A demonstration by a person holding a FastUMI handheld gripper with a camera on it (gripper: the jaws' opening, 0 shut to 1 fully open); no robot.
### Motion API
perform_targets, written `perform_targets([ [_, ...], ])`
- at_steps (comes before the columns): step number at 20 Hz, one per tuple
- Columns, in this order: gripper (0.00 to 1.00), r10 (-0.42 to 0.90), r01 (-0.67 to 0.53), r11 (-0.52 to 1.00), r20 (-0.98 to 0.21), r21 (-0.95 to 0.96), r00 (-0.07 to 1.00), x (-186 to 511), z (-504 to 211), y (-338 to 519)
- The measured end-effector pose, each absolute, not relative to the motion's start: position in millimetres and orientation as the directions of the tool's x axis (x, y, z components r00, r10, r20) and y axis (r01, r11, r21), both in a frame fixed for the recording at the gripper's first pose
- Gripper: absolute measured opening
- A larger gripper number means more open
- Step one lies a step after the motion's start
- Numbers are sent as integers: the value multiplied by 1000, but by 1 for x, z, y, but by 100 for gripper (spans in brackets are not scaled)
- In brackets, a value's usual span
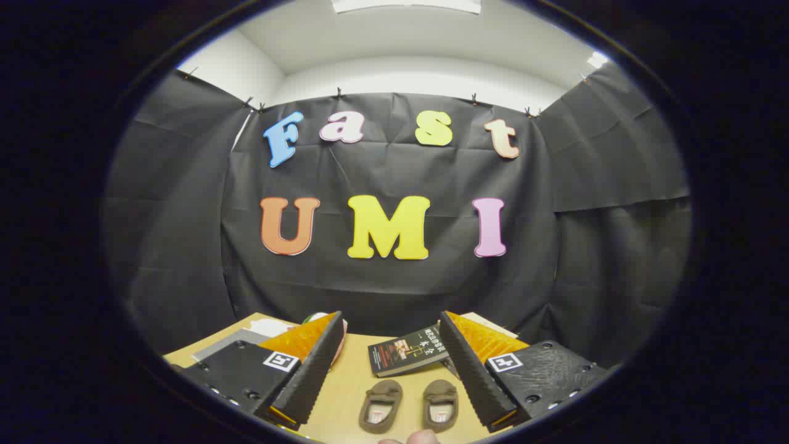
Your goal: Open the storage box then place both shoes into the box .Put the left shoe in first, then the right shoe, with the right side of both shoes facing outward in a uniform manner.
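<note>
Now claw (391, 364) spread wide, empty, over two shoes (408, 405) on table (345, 388).

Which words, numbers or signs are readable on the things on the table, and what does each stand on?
Dark paperback book, beyond the fingers: white and red cover print, too small to read.
Two brown slippers, between the open gripper's fingers: pale insole patches, blurred.
Square black-and-white markers on the gripper: patterns, no words.
</note>
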State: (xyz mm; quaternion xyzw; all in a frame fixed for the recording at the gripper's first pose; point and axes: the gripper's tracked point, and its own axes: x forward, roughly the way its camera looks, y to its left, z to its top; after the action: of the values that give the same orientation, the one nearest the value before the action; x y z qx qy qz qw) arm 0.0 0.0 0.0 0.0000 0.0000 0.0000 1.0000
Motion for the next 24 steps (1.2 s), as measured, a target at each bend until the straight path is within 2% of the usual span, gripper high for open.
perform_targets([
  [24,95,-12,12,1000,20,21,1000,-5,15,-9],
])
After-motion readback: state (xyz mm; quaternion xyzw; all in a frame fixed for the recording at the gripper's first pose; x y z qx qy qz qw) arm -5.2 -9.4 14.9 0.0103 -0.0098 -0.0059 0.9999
